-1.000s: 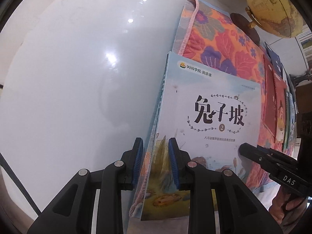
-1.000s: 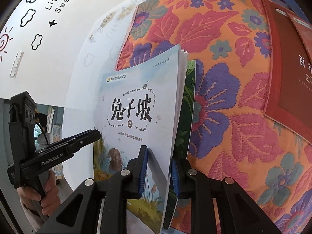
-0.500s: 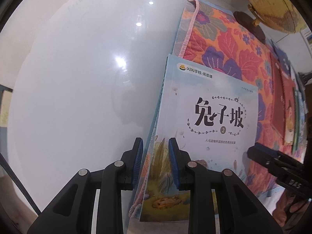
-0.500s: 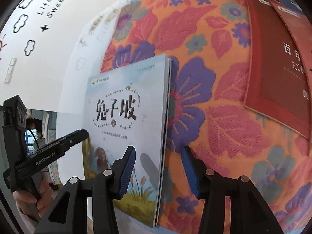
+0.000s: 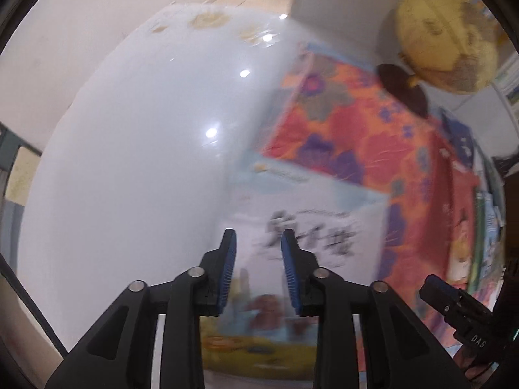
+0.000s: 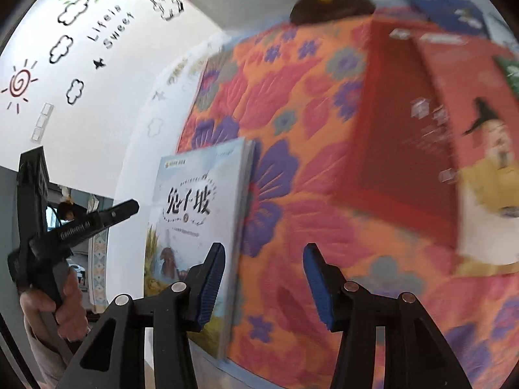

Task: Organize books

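Left gripper (image 5: 258, 251): black, with blue pads. Its jaws have just been opening a little. The gap between them is small and nothing is pinched in it. It hangs above the book, not touching it.
Right gripper (image 6: 263, 272): black with blue pads, jaws apart, nothing held. It hangs over the cloth, just right of the book's edge.
Book (image 6: 198, 214): a thin, pale blue picture book with black Chinese letters and a small brown animal on the cover. It lies flat, partly on the cloth and partly on the table. It sits under the left gripper's tips.
Cloth (image 6: 292, 149): an orange flowery cloth with red and purple blooms, under the right gripper.
Table (image 5: 136, 162): shiny and white, left of the left gripper.
Other books (image 6: 431, 136): red flat books on the cloth, ahead and right of the right gripper.
Globe (image 5: 447, 39): yellow and round, on a dark stand, far ahead on the right.
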`<state>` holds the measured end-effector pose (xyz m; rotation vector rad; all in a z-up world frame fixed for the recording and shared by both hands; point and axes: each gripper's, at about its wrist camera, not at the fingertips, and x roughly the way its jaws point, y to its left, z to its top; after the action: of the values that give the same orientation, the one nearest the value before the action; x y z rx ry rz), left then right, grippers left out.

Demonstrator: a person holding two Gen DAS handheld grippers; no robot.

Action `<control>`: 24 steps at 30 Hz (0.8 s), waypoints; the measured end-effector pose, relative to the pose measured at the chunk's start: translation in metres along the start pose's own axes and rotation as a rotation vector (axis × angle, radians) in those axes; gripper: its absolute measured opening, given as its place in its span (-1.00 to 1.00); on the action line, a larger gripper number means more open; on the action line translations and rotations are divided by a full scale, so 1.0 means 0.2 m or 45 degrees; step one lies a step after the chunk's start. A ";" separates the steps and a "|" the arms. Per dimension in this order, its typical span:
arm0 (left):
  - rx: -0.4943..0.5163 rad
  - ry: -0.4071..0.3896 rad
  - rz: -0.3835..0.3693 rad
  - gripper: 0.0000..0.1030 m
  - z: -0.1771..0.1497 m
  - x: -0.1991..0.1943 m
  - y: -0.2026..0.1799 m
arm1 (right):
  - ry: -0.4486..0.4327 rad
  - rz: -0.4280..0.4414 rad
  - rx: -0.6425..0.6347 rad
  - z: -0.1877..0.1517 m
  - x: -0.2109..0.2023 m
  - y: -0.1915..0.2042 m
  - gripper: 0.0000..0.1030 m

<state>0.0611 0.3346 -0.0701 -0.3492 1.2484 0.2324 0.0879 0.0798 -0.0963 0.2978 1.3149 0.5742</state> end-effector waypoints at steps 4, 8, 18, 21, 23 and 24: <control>0.140 -0.021 -0.035 -0.40 0.01 -0.01 -0.26 | -0.110 -0.033 0.009 0.00 -0.23 -0.18 -0.04; 0.246 0.009 -0.122 -0.37 -0.03 0.03 -0.58 | -0.195 -0.104 0.023 0.00 -0.44 -0.39 -0.04; 0.433 0.080 -0.288 -0.26 -0.21 0.16 -1.37 | -0.346 -0.347 0.123 0.01 -0.92 -0.98 -0.04; 0.465 0.103 -0.321 -0.24 -0.25 0.20 -1.55 | -0.365 -0.392 0.170 0.00 -1.01 -1.16 -0.04; 0.489 0.117 -0.342 -0.24 -0.28 0.23 -1.67 | -0.372 -0.411 0.190 0.00 -1.06 -1.26 -0.04; 0.503 0.121 -0.351 -0.24 -0.29 0.24 -1.72 | -0.373 -0.421 0.198 0.00 -1.08 -1.30 -0.04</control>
<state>0.1479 -0.0069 -0.0873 -0.1873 1.2912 -0.2676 0.1153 -0.2545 -0.0538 0.2727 1.0945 0.1419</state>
